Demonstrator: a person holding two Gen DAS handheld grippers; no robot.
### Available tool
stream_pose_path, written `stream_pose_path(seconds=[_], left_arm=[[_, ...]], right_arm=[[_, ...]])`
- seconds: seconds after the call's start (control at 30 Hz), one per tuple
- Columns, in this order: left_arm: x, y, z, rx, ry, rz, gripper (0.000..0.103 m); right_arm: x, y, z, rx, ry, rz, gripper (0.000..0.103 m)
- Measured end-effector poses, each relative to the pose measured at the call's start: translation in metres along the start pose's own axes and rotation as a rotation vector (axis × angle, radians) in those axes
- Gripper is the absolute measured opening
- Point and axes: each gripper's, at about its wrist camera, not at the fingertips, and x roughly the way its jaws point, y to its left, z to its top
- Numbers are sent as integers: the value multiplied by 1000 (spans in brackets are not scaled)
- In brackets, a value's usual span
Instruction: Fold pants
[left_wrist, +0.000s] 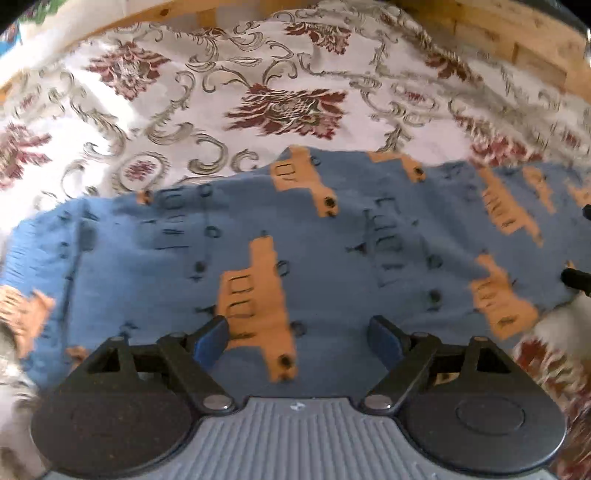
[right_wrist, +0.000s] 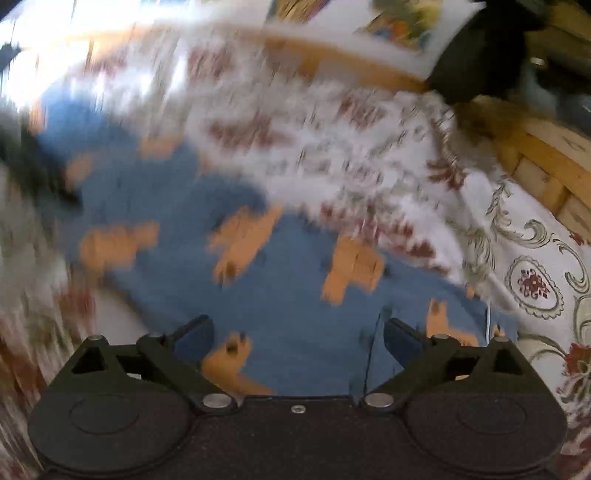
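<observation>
Blue pants printed with orange trucks lie spread flat across a floral cloth. My left gripper hovers over their near part, open, with nothing between its blue pads. In the right wrist view the same blue pants fill the lower middle, blurred by motion. My right gripper is open above them, close to their right edge, and holds nothing. A dark tip of the other gripper shows at the right edge of the left wrist view.
The white cloth with red flowers and grey scrolls covers the surface around the pants. A wooden board runs along the far side. A dark object sits at the far right in the right wrist view.
</observation>
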Motion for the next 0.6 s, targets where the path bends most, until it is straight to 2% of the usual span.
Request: stream_pose_path(seconds=[0.07,0.13,0.2,0.27,0.33,0.4,0.5,0.6], left_arm=[[-3,0,1,53,19,80,96],[-11,4,3,64,-18,111,97],[-20,12,9,5,-86,39,97],[-23,20,15,-100,-157,-86,97],[-17,31,21,-226,-222,-224,97],[0,44,28,-366,-246,-312,97],[29,61,33,-543,-204,-335,92],[42,71,26,-609,-187,-317,72]], right_arm=[[-8,-2,-8,13,3,-12,101],[-18,-12,-9,53,4,-19,101],[-25,-22,2,63,-33,6,101],[-25,-31,22,63,-56,47,101],[-11,-42,54,72,-40,134,101],[6,-54,95,78,5,228,99],[29,-63,166,72,132,380,99],[56,-52,224,34,233,486,95]])
